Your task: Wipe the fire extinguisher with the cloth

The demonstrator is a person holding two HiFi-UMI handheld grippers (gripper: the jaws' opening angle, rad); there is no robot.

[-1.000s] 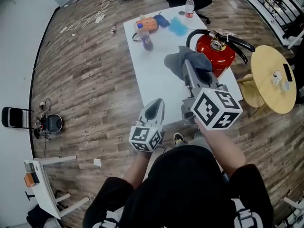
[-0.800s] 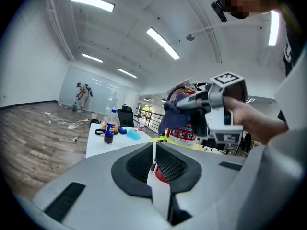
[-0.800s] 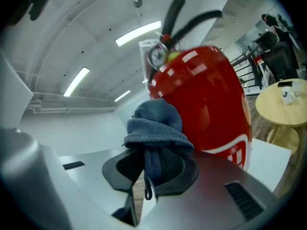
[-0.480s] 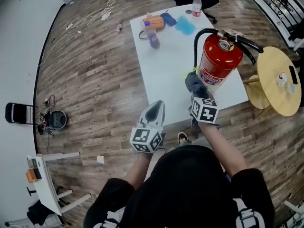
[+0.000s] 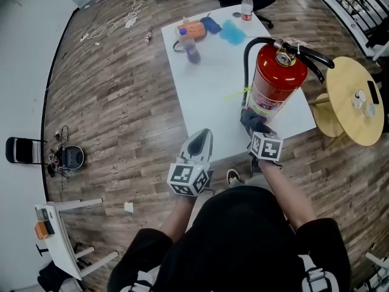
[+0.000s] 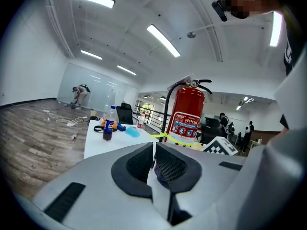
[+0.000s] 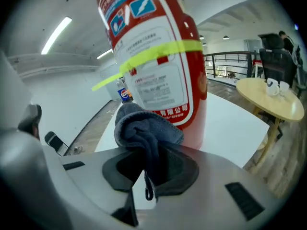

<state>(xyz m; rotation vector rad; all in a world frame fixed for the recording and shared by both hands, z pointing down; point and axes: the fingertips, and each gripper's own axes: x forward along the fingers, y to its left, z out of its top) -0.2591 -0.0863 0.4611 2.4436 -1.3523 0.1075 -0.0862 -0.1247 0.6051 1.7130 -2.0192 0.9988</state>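
A red fire extinguisher [image 5: 273, 84] with a black hose and handle stands upright on the white table [image 5: 206, 96]. My right gripper [image 5: 255, 129] is shut on a bunched grey-blue cloth [image 5: 250, 119], which presses against the low part of the cylinder near its base. In the right gripper view the cloth [image 7: 144, 128] sticks out from between the jaws of the right gripper [image 7: 151, 150], against the extinguisher [image 7: 153, 66] below its label. My left gripper [image 5: 200, 137] hovers at the table's near edge, left of the extinguisher, shut and holding nothing; the left gripper [image 6: 154, 150] faces the extinguisher [image 6: 187, 116].
A cola bottle [image 5: 188, 46], an orange object [image 5: 193, 29], a blue cloth [image 5: 231, 34] and a water bottle [image 5: 247, 6] sit at the table's far end. A round wooden side table [image 5: 357, 102] with cups stands to the right. Cables lie on the wooden floor.
My right gripper has come down with the cloth from near the extinguisher's top to its lower body. The left gripper has stayed in place.
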